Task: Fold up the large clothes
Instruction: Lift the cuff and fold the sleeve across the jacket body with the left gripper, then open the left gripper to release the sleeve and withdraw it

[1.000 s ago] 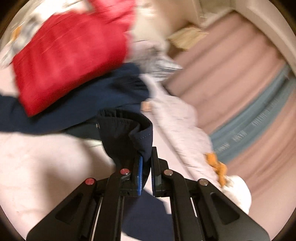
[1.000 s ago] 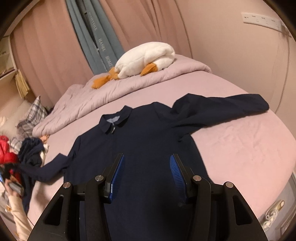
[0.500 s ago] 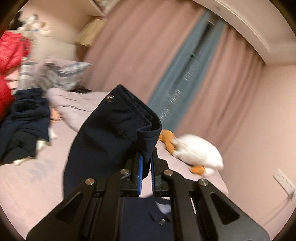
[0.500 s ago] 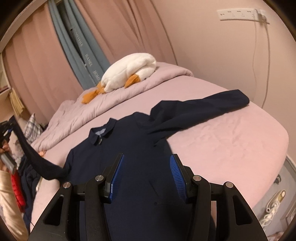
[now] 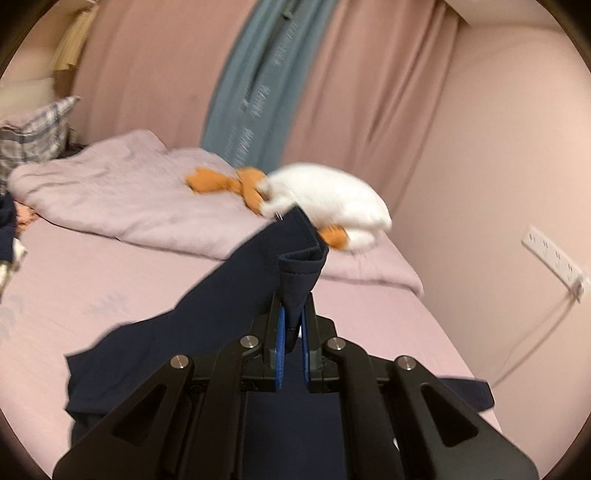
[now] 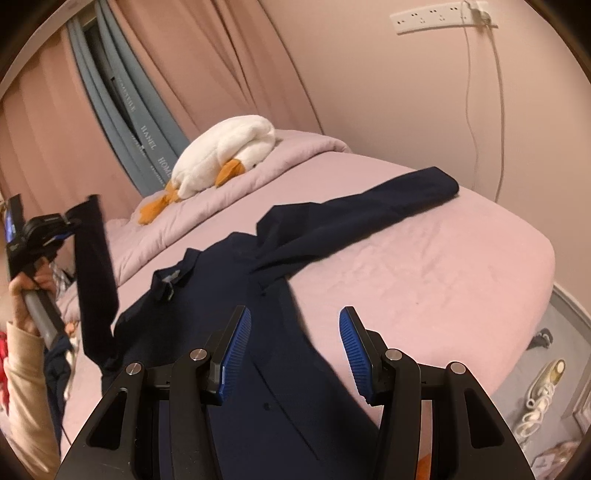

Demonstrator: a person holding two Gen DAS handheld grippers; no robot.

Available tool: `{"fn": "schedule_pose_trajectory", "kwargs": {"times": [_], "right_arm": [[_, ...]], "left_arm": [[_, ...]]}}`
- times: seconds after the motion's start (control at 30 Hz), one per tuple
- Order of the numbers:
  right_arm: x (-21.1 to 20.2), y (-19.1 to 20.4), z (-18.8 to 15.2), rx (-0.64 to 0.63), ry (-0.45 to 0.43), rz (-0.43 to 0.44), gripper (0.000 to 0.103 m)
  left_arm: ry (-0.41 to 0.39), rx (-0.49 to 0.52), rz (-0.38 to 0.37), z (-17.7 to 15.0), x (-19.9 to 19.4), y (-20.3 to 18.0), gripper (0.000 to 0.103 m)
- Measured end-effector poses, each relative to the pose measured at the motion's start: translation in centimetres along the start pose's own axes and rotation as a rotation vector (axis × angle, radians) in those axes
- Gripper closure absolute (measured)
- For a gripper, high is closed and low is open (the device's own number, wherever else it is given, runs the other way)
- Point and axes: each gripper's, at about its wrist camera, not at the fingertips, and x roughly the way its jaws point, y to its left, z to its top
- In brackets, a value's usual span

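Lying face-up on the pink bed (image 6: 424, 266), the navy shirt (image 6: 236, 295) spreads its body across the mattress with the collar toward twelve o'clock. One sleeve (image 6: 369, 206) stretches flat toward two o'clock, its cuff near the bed's far edge. The other sleeve (image 5: 236, 291) is lifted off the sheet: its cuff is pinched in the left gripper (image 5: 291, 332), whose blue pads are pressed together on the cloth, the cuff's folded edge standing up above the jaws. From the right wrist view that raised sleeve hangs as a dark band at nine o'clock, below the tool held in the person's hand (image 6: 27, 284), a beige sleeve behind it. The right gripper (image 6: 295, 350) hovers over the shirt's lower front, jaws apart and holding nothing. Beyond the collar, at twelve o'clock, a rumpled lilac duvet (image 5: 122, 199) carries a white plush goose (image 6: 225, 155) with orange feet. Behind it hang pink curtains (image 6: 229, 62) and a grey-blue one (image 5: 258, 85). A power strip (image 6: 439, 16) sits on the wall at one o'clock, and a shoe (image 6: 543, 384) lies on the floor at four o'clock.
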Motion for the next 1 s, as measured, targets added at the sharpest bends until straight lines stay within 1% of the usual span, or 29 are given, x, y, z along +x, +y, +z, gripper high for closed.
{"fn": "schedule_pose_trajectory", "kwargs": {"times": [0.07,0.2,0.23,0.37,0.57,0.73,0.87,1.0], "right_arm": [[0.0,-0.5,0.0,0.007,-0.001,-0.006,0.05],[0.0,-1.4,-0.1,0.022,0.001,-0.016,0.05],[0.0,-1.6,-0.1,0.024,0.001,-0.017,0.05],[-0.2,-2.5,-0.2,0.037,-0.001,-0.03,0.05],[-0.3,-3.4,-0.4,0.056,0.001,-0.04,0.05],[-0.3,-3.6,-0.6,0.061,0.009,-0.04,0.05],[-0.3,-3.8,-0.8,0.065,0.017,-0.039,0.05],[-0.4,-4.0,-0.8,0.064,0.019,-0.038,0.05]], "left_arm": [[0.033,0.015,-0.006,-1.2,1.4,-1.2,0.097],[0.111,0.011,-0.035,-3.7,4.1,-2.8,0.097],[0.124,0.016,-0.036,-4.2,4.7,-2.8,0.097],[0.186,0.047,-0.036,-7.0,6.4,-4.8,0.097],[0.259,0.068,-0.041,-9.6,8.8,-5.2,0.096],[0.321,0.06,-0.057,-11.9,10.2,-5.9,0.096],[0.383,0.083,-0.063,-13.7,11.4,-6.4,0.095],[0.413,0.105,-0.054,-14.7,11.7,-6.6,0.093]]}}
